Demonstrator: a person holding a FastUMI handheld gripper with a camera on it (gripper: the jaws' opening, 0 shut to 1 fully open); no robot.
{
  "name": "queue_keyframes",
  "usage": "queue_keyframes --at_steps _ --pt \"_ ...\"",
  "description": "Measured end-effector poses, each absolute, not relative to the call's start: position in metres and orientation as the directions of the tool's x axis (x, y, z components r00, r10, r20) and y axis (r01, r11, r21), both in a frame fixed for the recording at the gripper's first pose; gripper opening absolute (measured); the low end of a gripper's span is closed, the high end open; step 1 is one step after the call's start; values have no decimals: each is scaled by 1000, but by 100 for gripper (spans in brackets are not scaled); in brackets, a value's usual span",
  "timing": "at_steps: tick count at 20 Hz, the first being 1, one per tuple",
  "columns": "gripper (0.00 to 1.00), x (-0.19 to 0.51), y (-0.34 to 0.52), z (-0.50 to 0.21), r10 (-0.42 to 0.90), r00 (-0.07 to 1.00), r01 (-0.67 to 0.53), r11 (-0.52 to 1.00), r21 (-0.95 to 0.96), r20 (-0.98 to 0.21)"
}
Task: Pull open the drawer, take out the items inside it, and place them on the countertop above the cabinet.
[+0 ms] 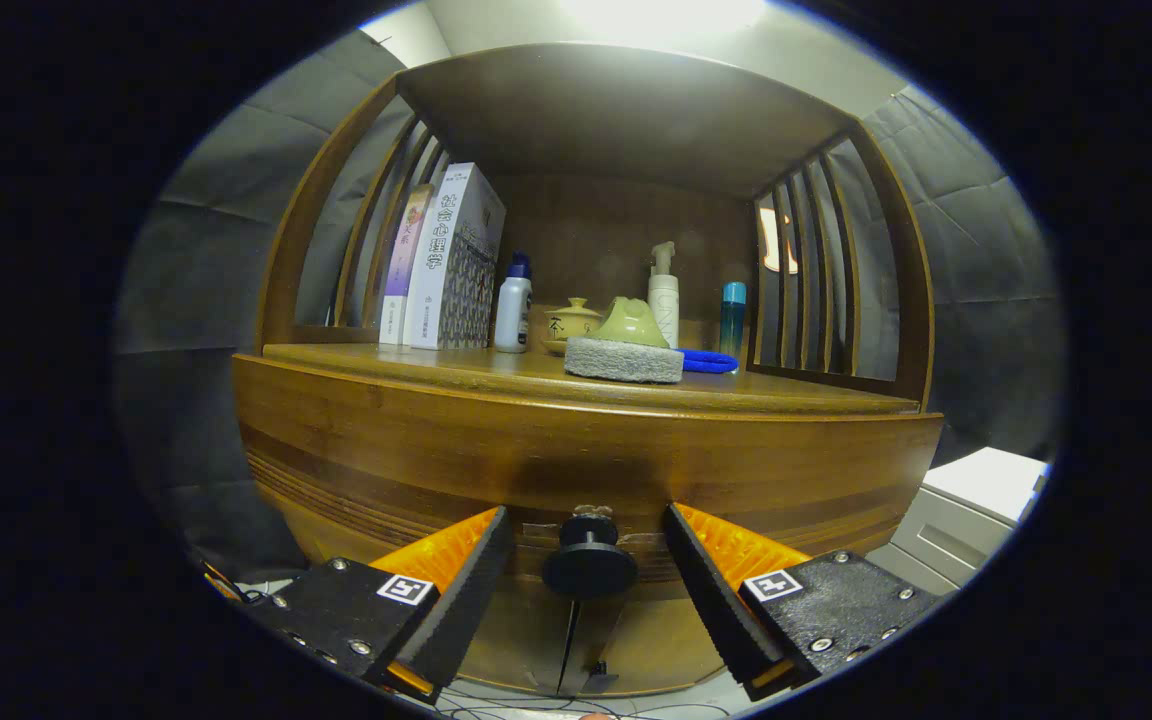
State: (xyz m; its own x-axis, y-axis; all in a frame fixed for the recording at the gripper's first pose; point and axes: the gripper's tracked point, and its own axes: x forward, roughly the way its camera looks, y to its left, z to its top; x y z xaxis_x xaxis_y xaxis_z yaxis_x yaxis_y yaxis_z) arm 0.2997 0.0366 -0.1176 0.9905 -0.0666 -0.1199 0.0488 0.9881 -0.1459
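The wooden cabinet (576, 450) takes up the middle of the frame, its curved front bulging toward the camera, and its countertop (496, 368) runs across just above centre under a slatted hutch. On that top, from upper left to right, stand two books (446, 265), a white bottle with a blue cap (513, 308), a small yellow teapot (570, 322), a grey sponge block (624, 360) with a pale green piece on it, a white pump bottle (663, 292), a folded blue cloth (708, 361) and a teal bottle (732, 315). The drawer front (586, 480) sits flush in the cabinet face (so whatever lies inside cannot be seen, nor whether the countertop things came from it). At lower centre the round black drawer knob (589, 562) sticks straight out toward the camera. The gripper (586, 570) is spread wide, its fingers flanking the knob without touching it. The knob lies between the fingertips, its stem pointing along the fingers' line, so a pull would come straight back toward the holder.
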Motion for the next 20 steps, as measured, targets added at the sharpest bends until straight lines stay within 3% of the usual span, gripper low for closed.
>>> queue_keyframes --at_steps 8,15,20 --pt "97 305 44 -108 -28 991 14 994 -104 -130" --pt "97 238 50 -38 46 997 -50 996 -75 -55" --pt "97 190 38 -15 88 993 -89 996 -11 -83"
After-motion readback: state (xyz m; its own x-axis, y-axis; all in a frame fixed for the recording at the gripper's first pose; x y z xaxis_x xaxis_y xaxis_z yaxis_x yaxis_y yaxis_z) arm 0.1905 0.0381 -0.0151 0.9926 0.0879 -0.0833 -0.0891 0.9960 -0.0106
